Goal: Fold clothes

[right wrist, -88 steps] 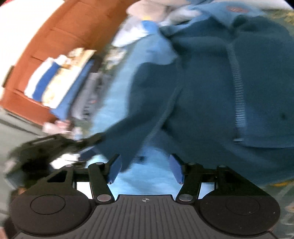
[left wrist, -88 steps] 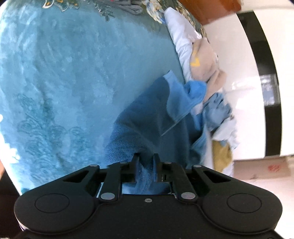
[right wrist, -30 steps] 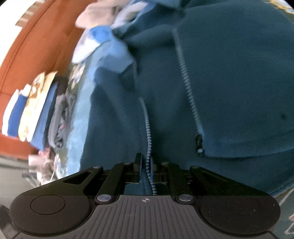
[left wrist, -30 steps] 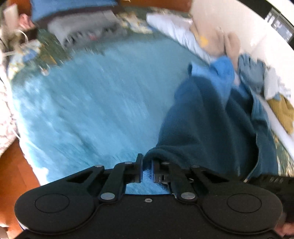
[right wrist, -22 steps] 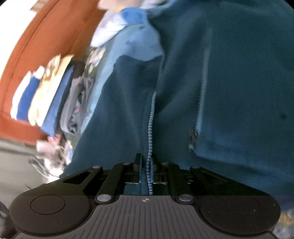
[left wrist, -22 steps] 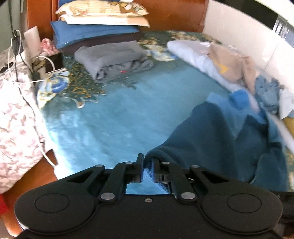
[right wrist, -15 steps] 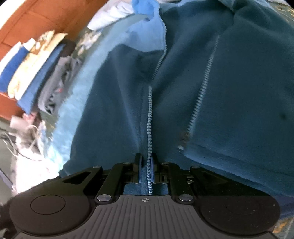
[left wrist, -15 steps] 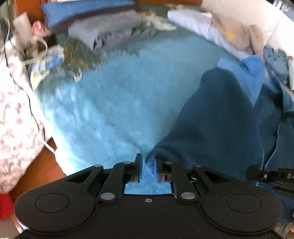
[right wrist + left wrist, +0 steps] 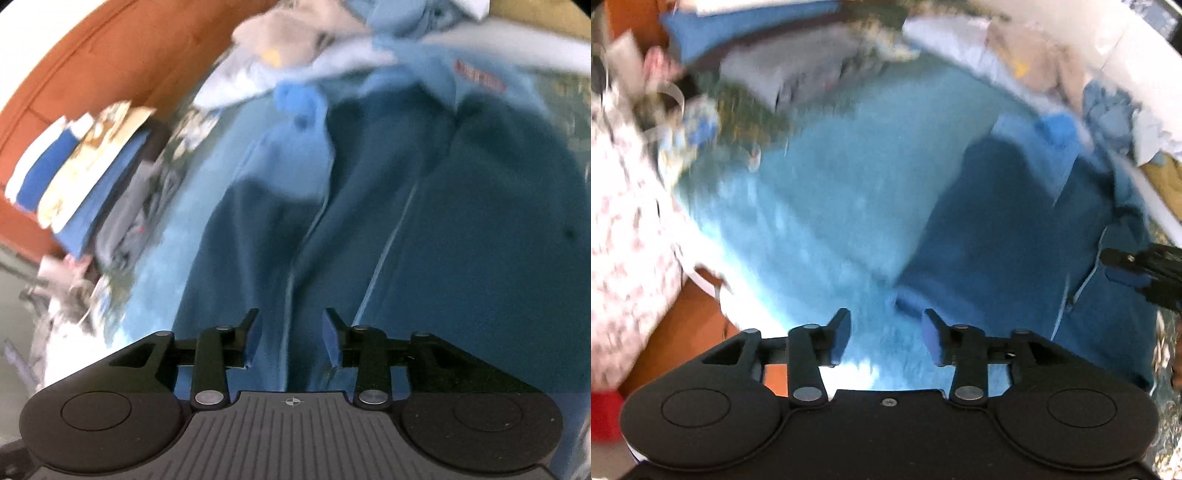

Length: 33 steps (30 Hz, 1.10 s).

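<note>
Left wrist view shows my left gripper [image 9: 885, 338] spread wide and empty, the dark blue fleece jacket [image 9: 1015, 236] lying ahead-right on the bed, my right gripper [image 9: 291, 341] likewise parted over its zipper [image 9: 295, 273].

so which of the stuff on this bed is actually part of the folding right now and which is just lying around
In the job:
- dark blue zip fleece jacket, spread on the bed
- left gripper, open
- right gripper, open over the jacket
- teal blanket as the folding surface

Just lying about:
- folded grey garment
- stacked pillows
- heap of unfolded clothes
- floral cloth
</note>
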Each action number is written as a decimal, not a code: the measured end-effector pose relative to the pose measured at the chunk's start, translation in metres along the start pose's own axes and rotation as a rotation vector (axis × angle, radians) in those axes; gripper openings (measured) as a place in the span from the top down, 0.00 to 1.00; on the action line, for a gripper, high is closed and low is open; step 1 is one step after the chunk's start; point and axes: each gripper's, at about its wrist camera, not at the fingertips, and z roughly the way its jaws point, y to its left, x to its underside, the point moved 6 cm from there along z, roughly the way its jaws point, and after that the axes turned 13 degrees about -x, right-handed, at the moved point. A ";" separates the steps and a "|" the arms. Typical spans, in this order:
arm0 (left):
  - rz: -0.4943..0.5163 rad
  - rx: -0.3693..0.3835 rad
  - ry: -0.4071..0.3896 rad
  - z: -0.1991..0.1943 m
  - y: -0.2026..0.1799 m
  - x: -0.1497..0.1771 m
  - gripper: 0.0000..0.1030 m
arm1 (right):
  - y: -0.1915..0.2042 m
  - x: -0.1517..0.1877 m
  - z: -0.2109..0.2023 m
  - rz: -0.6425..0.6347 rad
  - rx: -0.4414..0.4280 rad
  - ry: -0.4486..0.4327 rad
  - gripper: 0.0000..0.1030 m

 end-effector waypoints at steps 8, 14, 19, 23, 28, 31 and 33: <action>0.093 0.232 0.048 0.046 -0.090 -0.029 0.53 | -0.025 -0.091 0.059 0.027 0.100 -0.054 0.67; 0.113 0.339 0.170 0.087 -0.130 -0.032 0.55 | -0.031 -0.127 0.106 0.041 0.127 -0.040 0.66; 0.190 0.371 0.232 0.104 -0.137 -0.030 0.54 | -0.036 -0.143 0.131 0.094 0.126 -0.009 0.89; 0.195 0.397 0.285 0.113 -0.137 -0.034 0.53 | -0.027 -0.159 0.127 0.022 0.192 -0.039 0.94; 0.212 0.423 0.315 0.120 -0.142 -0.038 0.52 | -0.035 -0.190 0.120 0.022 0.248 -0.087 0.94; 0.232 0.420 0.335 0.124 -0.146 -0.038 0.52 | -0.057 -0.177 0.141 0.053 0.341 -0.007 0.94; 0.240 0.423 0.341 0.126 -0.148 -0.040 0.52 | -0.073 -0.166 0.148 0.122 0.362 0.012 0.92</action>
